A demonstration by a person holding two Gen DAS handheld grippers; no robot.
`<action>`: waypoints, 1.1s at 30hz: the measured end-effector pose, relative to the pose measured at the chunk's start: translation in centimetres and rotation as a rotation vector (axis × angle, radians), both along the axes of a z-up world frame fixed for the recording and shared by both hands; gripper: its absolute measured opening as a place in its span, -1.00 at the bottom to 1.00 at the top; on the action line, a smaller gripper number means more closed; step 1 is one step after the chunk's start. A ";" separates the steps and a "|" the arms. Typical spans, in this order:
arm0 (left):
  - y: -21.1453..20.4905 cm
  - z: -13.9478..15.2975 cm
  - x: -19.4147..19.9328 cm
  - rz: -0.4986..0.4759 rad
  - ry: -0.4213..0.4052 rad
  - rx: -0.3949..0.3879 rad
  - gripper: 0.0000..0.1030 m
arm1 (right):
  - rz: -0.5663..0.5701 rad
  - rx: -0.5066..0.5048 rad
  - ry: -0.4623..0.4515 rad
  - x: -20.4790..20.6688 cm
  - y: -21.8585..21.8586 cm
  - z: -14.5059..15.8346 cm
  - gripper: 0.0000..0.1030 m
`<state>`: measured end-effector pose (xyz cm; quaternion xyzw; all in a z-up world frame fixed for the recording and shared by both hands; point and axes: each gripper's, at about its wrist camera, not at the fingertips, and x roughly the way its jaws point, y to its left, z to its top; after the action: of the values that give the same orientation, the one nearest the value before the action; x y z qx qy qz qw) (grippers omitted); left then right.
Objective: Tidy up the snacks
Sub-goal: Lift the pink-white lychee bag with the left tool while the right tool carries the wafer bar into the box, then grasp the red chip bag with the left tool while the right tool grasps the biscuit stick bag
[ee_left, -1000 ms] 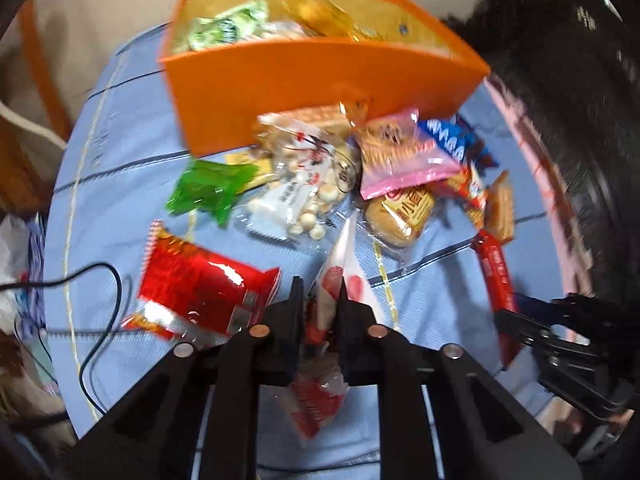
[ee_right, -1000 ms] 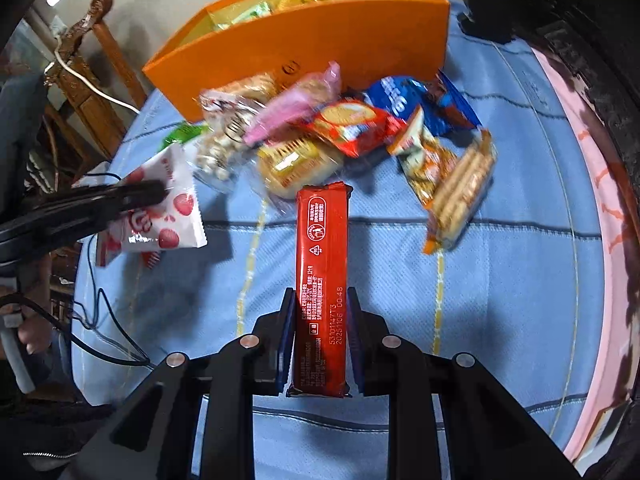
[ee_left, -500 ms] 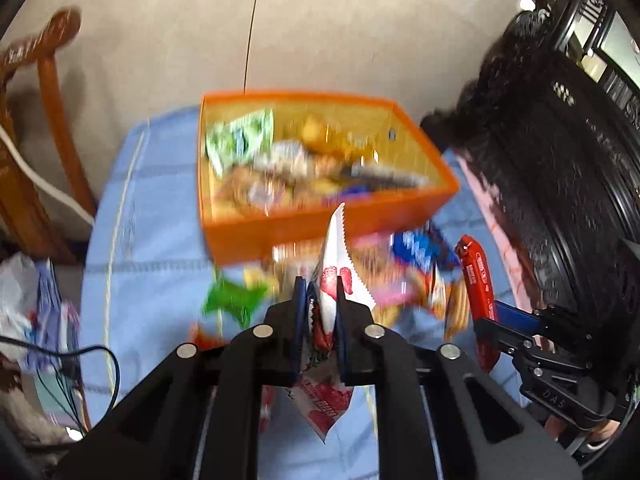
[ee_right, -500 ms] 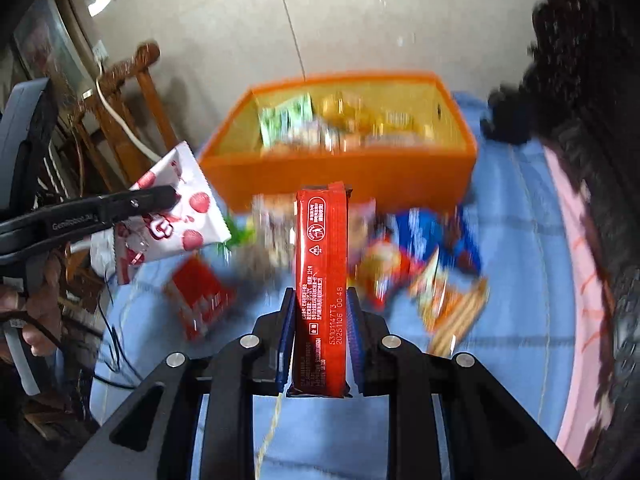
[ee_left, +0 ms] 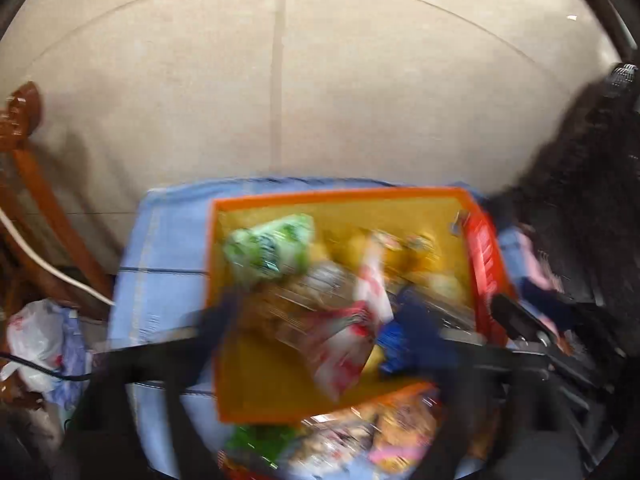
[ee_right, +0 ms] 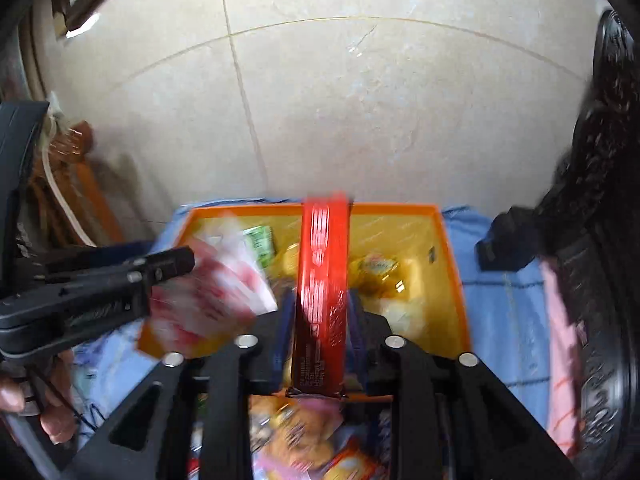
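Observation:
An orange bin [ee_left: 420, 197] [ee_right: 448, 240] holding several snack packets stands on the blue cloth. In the blurred left wrist view, my left gripper [ee_left: 320, 320] has its fingers spread wide, and the white packet with red spots [ee_left: 348, 344] hangs loose between them over the bin. In the right wrist view the same packet [ee_right: 212, 300] shows beside the left gripper [ee_right: 172, 264]. My right gripper [ee_right: 320, 320] is shut on a long red bar [ee_right: 322, 280], held over the bin; the bar also shows in the left wrist view [ee_left: 486, 272].
More loose snacks [ee_left: 360, 436] [ee_right: 296, 436] lie on the blue cloth [ee_left: 160, 280] in front of the bin. A wooden chair [ee_left: 44, 200] and a white plastic bag [ee_left: 32, 332] are at the left. Dark carved furniture [ee_left: 592, 200] is at the right. Beige tile floor lies beyond.
Both grippers have risen and moved forward from above the cloth to over the bin. My left gripper's fingers have spread apart and the spotted packet is loose. My right gripper still holds the bar.

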<state>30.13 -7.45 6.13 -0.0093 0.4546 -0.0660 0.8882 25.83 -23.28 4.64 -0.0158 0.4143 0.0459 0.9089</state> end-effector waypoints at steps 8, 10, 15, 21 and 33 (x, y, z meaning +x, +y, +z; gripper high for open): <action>3.1 -3.1 -3.3 -0.005 0.046 0.008 0.89 | 0.033 0.096 0.053 -4.7 -2.2 -3.0 0.42; 4.2 -4.4 -4.7 0.007 0.076 0.013 0.88 | 0.020 0.107 0.078 -6.8 -2.8 -3.6 0.56; 6.9 -7.7 -9.7 0.041 0.152 0.046 0.89 | -0.022 0.148 0.151 -12.6 -4.5 -5.3 0.73; 8.2 -12.8 -15.8 0.039 0.262 0.083 0.89 | -0.067 0.161 0.270 -18.9 -5.5 -8.5 0.79; 5.7 -18.0 -20.5 -0.140 0.277 0.234 0.91 | -0.061 0.143 0.311 -24.2 -3.9 -9.3 0.79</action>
<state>9.61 -1.74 -11.85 0.1168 0.5765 -0.0723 0.8055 1.66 -27.22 -4.63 0.0689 0.5457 0.0496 0.8337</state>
